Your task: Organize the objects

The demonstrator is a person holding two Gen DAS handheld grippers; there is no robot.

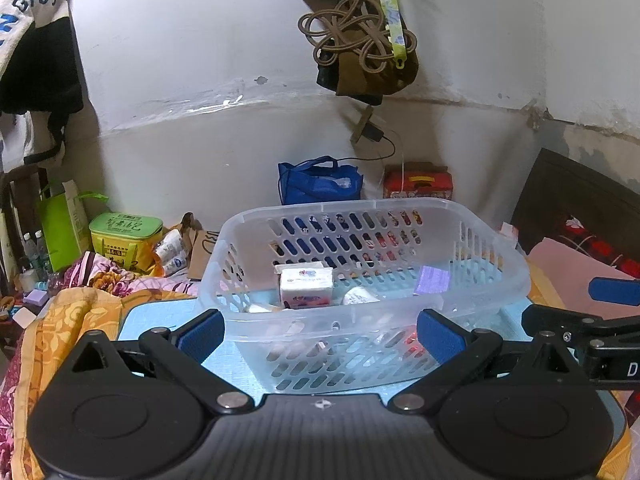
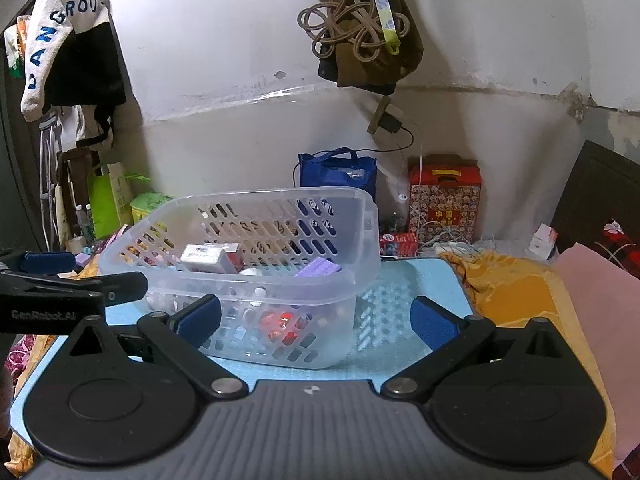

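Note:
A clear plastic basket (image 1: 360, 316) stands on a light blue mat (image 1: 160, 316). It holds a white box (image 1: 306, 286), a purple packet (image 1: 432, 280), a white tube (image 1: 358, 296) and a small red item (image 1: 412, 338). My left gripper (image 1: 320, 336) is open and empty, its jaws spread before the basket's near wall. My right gripper (image 2: 316, 320) is open and empty, in front of the basket's (image 2: 360, 216) right corner. The white box (image 2: 208, 258), the purple packet (image 2: 320, 268) and the red item (image 2: 280, 320) show there too. Each gripper shows at the edge of the other's view.
A blue bag (image 1: 320, 180) and a red carton (image 1: 418, 184) stand by the wall behind. A green tin (image 1: 124, 236) and a green bag (image 1: 64, 224) sit at the left among clutter. Orange cloth (image 2: 516, 292) and pink cloth (image 2: 600, 312) lie at the right.

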